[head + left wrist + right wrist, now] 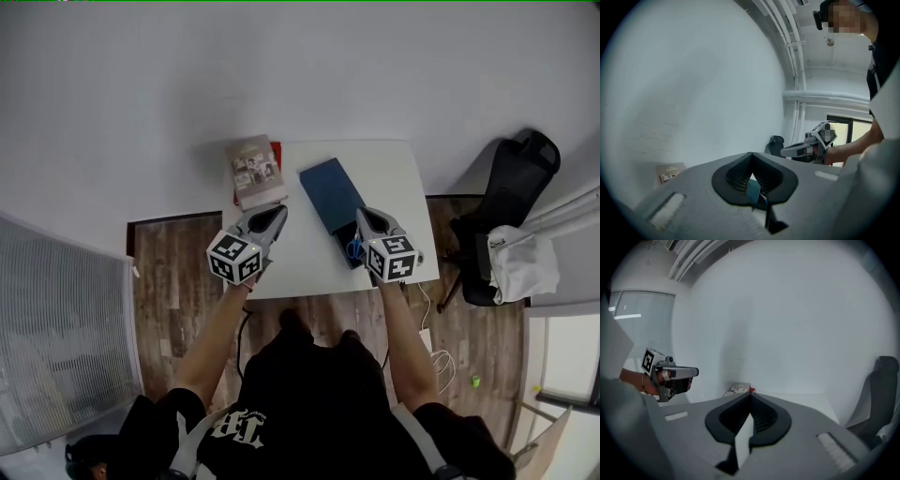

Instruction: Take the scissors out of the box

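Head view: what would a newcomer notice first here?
The left gripper and right gripper, each with a marker cube, hover over a white table, jaws together. Between them lies a dark blue box, and blue-handled scissors show at its near end beside the right gripper. A stack of books sits at the table's far left corner.

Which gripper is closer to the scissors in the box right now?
Right. The right gripper sits right beside the blue-handled scissors at the box's near end; the left gripper is across the box, over the table on its other side.
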The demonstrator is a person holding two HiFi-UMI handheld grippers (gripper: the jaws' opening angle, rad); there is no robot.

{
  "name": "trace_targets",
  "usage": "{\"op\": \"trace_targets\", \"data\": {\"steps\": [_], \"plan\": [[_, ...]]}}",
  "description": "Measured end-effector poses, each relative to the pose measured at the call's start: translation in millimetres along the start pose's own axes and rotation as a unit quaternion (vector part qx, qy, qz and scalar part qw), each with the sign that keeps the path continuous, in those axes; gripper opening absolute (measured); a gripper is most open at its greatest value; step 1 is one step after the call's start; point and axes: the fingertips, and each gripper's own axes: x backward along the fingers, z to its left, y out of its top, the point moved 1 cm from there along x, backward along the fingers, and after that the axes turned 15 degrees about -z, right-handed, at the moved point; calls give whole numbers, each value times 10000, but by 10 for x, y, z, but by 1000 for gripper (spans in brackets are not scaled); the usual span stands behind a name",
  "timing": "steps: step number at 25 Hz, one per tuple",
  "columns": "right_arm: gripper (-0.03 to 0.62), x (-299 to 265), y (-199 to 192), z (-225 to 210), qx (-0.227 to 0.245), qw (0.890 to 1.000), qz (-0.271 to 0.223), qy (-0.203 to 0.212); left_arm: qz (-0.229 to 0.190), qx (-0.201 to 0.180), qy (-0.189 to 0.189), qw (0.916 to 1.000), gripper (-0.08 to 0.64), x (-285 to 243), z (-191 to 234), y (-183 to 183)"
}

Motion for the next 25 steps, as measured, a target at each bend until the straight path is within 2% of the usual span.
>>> {"op": "trace_targets", "data": {"steps": [9,16,25], "plan": [[5,2,-306,-111,-119,9988,350,-314,106,85,22,9999,-2,43,126,-189],[5,10,-824,-422,-349,9946,867,-452,277,137,243,9992,-2,-34,145,-450],[6,12,-1493,-711,-780,9839,1536,-468,605,227,360,9973,-2,-312,42,-863]]}}
